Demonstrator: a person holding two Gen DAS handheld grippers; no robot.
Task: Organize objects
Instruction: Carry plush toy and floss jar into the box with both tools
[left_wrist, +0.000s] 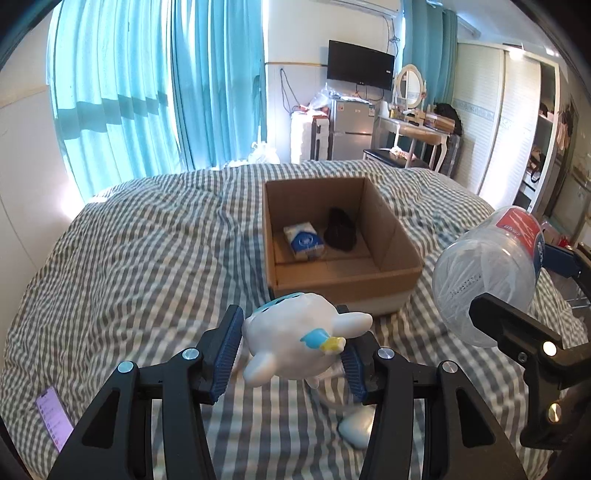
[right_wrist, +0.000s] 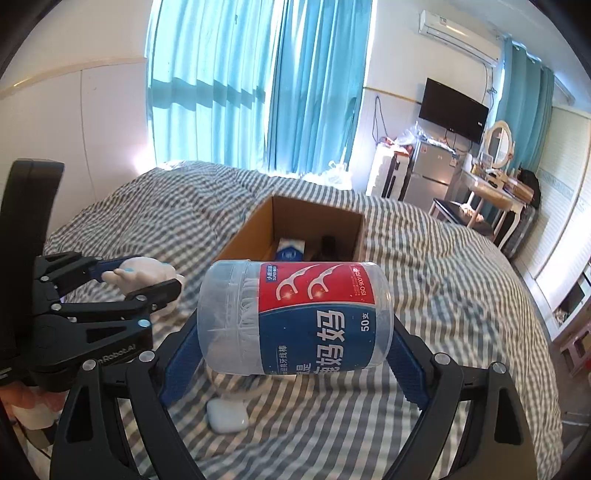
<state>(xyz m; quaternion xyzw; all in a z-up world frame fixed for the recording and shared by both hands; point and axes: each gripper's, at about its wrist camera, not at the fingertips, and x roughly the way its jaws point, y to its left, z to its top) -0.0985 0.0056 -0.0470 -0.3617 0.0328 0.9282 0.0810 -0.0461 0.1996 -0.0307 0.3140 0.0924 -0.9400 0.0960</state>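
Inspection of the bed (left_wrist: 147, 258), covered in grey-and-white check: I carry one item in each gripper, both lifted clear of the bedding. My left gripper (left_wrist: 291, 350) is clamped on a white toy figure (left_wrist: 295, 336) with blue and yellow trim, the blue pads pressing its two sides. My right gripper (right_wrist: 295, 332) is clamped on a clear tub of floss picks (right_wrist: 295, 317) with a red and blue label, held lying on its side, one end against each pad; the jaws stand wide because the tub is long. The open cardboard box (left_wrist: 399, 251) sits on the bed just ahead of both grippers, and neither item is over its opening yet. Inside it I find two things already stowed: a small white and blue packet (left_wrist: 304, 242) and a dark object (left_wrist: 340, 230) beside it, which I cannot identify. Remaining on the bedding is a white earbud case (right_wrist: 227, 415), lying below my grippers, and a phone with a lit screen (left_wrist: 55, 417) at the near left edge; whether the phone belongs to the job I cannot say. Judgement: the work is roughly at its midpoint, two items in, two in hand and awaiting deposit, at least one yet to be collected. Next step, in my assessment, is to carry both items forward over the box and release them
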